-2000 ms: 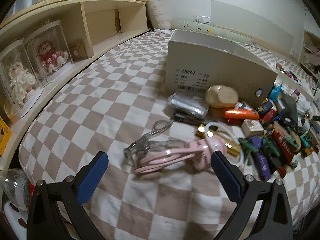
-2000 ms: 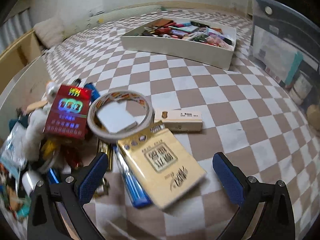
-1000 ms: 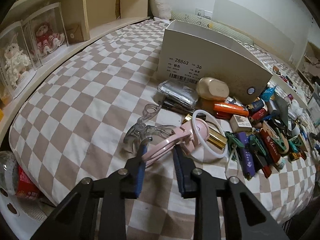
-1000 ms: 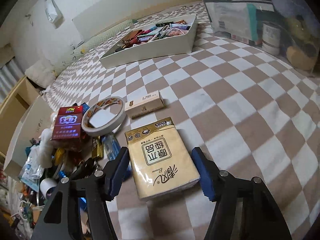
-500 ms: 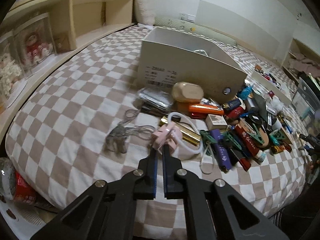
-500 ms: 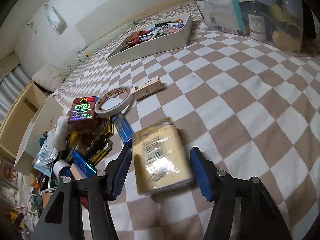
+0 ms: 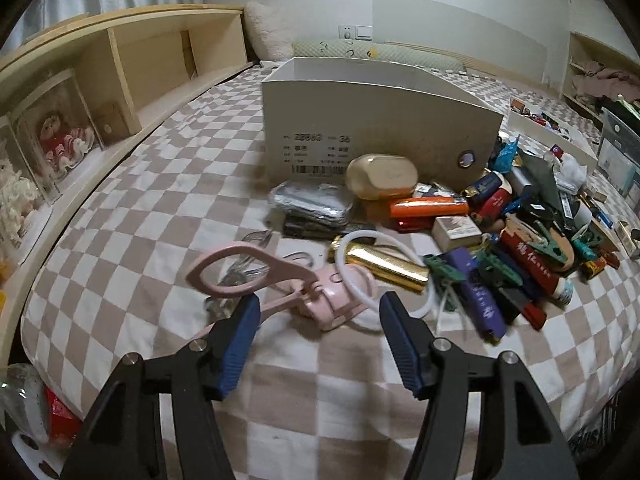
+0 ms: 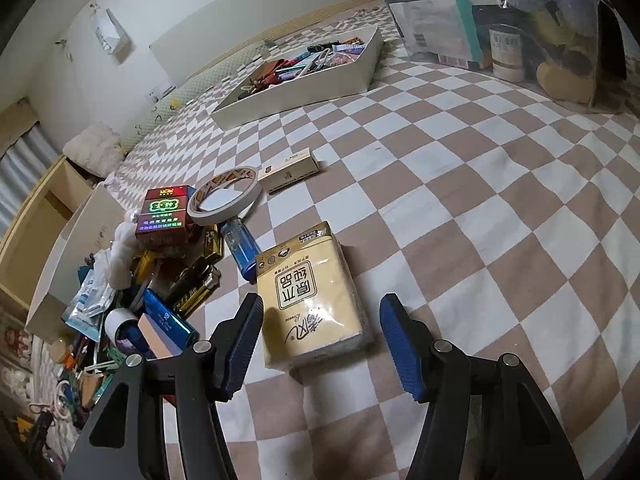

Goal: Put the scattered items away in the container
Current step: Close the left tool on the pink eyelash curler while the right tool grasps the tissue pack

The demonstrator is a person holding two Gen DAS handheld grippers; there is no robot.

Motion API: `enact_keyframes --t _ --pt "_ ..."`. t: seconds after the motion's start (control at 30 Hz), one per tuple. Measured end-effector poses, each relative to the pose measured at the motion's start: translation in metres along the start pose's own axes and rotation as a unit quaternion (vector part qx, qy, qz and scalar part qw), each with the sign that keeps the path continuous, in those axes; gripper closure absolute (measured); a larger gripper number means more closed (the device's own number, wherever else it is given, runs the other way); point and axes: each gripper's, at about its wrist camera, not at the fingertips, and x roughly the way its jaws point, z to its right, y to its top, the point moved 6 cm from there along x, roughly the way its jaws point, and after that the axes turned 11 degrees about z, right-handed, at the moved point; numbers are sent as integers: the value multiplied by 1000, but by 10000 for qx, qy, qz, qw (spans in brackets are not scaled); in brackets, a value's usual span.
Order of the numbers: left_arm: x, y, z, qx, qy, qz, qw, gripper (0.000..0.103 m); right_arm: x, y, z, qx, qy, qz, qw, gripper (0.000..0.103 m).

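Observation:
My left gripper [image 7: 318,316] is open, with a pink eyelash curler [image 7: 276,280] lying on the checked bedspread between and just ahead of its fingers, apart from them. A white ring [image 7: 380,276] rests on the curler's head. The white shoebox container [image 7: 376,120] stands behind a pile of small items [image 7: 500,232]. My right gripper [image 8: 320,320] is open around a yellow tissue pack [image 8: 308,296] that lies flat on the bed; the pads do not touch it.
A wooden shelf [image 7: 120,64] with boxed dolls runs along the left. In the right wrist view lie a tape roll [image 8: 224,196], a red cigarette box [image 8: 162,212], a blue lighter [image 8: 240,244], a shallow white tray of items [image 8: 300,76] and a clear storage bag [image 8: 500,28].
The left gripper shut on the pink curler, then opened and let it go; the curler now lies turned with its loop handle raised. The right gripper widened slightly around the tissue pack.

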Motion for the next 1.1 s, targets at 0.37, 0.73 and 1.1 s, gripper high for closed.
enact_keyframes --t 0.37,0.73,1.1 --pt "-16 35 -18 604 -512 342 9963 19 6 -2 -7 -117 2 -88 9999 41" --pt "25 3 39 1812 -1738 -1483 9565 19 6 -4 -11 -158 -66 -112 9998 41" --pt "49 -2 28 1759 -1262 -2083 9538 47 10 -8 -14 -273 -98 -129 9995 41"
